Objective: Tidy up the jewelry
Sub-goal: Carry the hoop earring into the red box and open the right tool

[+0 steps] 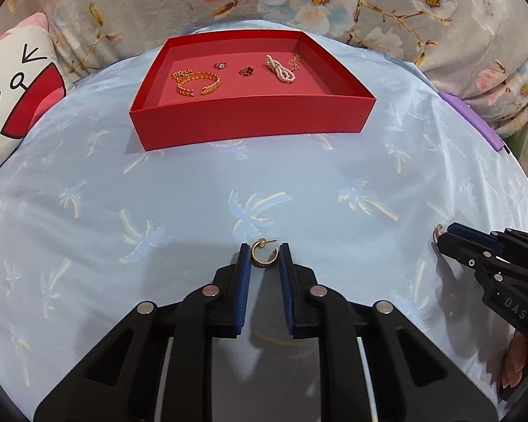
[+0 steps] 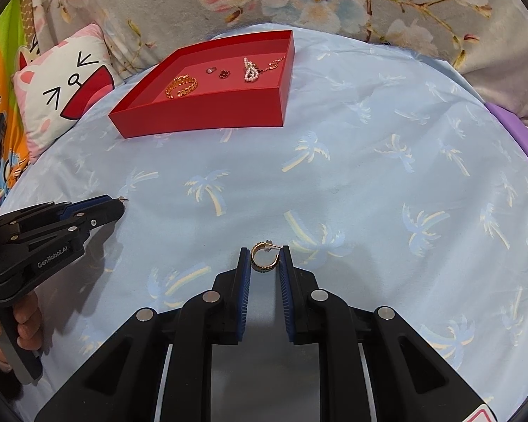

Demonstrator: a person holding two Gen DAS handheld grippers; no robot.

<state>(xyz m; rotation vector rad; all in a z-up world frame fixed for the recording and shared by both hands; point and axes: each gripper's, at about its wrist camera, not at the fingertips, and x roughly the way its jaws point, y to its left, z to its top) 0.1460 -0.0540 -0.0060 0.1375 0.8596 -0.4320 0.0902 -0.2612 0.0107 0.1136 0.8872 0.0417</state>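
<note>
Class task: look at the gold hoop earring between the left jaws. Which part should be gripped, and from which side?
Grip the gold hoop earring across its thick ribbed band, the jaws closing on its two outer sides from above and behind, as the left gripper does. The thin post at the top would slip.

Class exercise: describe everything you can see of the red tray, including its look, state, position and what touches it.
The red tray is a shallow, open rectangular box, matte like card, with low straight walls and a lighter red floor. It lies flat on the blue palm-print cloth, beyond both grippers, untouched by either. Inside lie a gold bracelet, two rings, a pearl strand and a thin gold chain.
</note>
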